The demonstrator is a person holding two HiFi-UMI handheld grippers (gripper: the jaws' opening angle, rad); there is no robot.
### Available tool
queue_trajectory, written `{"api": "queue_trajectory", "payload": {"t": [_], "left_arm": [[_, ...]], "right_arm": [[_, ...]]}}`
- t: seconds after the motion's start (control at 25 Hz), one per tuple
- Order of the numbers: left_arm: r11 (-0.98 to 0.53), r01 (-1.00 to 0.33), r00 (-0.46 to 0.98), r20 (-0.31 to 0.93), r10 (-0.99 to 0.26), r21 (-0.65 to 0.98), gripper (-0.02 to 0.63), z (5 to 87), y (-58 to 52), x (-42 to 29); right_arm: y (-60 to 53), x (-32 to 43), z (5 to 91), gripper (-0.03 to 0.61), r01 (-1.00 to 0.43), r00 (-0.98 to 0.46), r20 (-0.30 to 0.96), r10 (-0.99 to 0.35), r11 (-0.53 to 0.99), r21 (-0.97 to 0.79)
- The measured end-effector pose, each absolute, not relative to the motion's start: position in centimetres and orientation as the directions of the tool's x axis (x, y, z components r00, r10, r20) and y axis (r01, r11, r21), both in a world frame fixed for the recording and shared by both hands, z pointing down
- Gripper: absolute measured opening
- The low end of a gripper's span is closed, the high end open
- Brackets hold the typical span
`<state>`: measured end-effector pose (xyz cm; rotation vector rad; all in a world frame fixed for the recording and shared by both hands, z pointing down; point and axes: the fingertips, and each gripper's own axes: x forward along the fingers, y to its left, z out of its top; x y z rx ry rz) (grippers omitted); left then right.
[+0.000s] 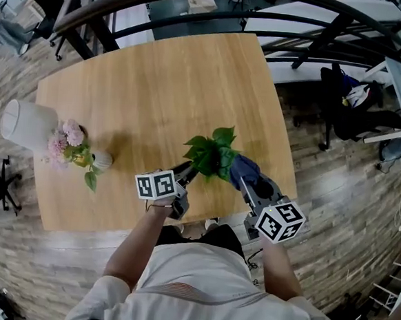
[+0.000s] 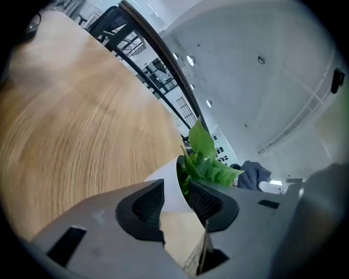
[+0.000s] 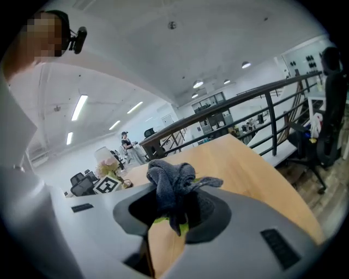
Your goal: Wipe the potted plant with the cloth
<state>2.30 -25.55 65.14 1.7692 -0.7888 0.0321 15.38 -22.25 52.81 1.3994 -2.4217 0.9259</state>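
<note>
in the head view the plant point(image 1: 211, 153) stands near the six o'clock edge of the surface point(image 1: 158, 83). the left tongs point(image 2: 174, 204), at the plant's eight o'clock, pinch the wall of the white pot point(image 2: 169, 188), one pad outside the rim and one seemingly inside. the right tongs point(image 3: 174, 210), at its three o'clock, are pressed on the bunched grey cloth point(image 3: 172, 180), with a sliver of green, probably a leaf point(image 3: 181, 226), caught in it. a hard pull on the cloth could tear that leaf; a slipping hold on the rim could tip the pot, so close to the edge, onto the floor point(image 1: 335, 201).
</note>
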Motion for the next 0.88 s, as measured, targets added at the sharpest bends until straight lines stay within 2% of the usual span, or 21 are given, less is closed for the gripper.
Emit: {"api": "queue_trajectory", "payload": {"t": [0.2,0.48,0.64,0.76,0.88], "left_arm": [[-0.076,-0.538,0.748,0.434,-0.502,0.839,0.118,66.0,-25.5,2.6],[-0.037,-0.545,0.726,0.449,-0.52,0.838,0.095,66.0,-25.5,2.6],[-0.053,-0.56,0.718,0.453,-0.528,0.827,0.092,65.9,-25.8,2.5],[-0.059,-0.566,0.716,0.454,-0.53,0.823,0.092,66.0,-26.0,2.5],[-0.061,-0.568,0.716,0.456,-0.529,0.821,0.091,66.0,-26.0,2.6]], "right_arm": [[-21.3,12.2,55.0,0.163,-0.762,-0.625,0.458,-0.632,0.368,-0.532],[-20.5,14.2,60.2,0.163,-0.754,-0.589,0.517,-0.622,0.193,-0.627],[-20.2,17.0,61.0,0.164,-0.783,-0.546,0.541,-0.64,0.159,-0.602],[-20.4,19.7,60.9,0.164,-0.843,-0.462,0.582,-0.67,0.126,-0.524],[-21.5,20.0,57.8,0.164,-0.85,-0.473,0.517,-0.713,0.215,-0.481]]}}
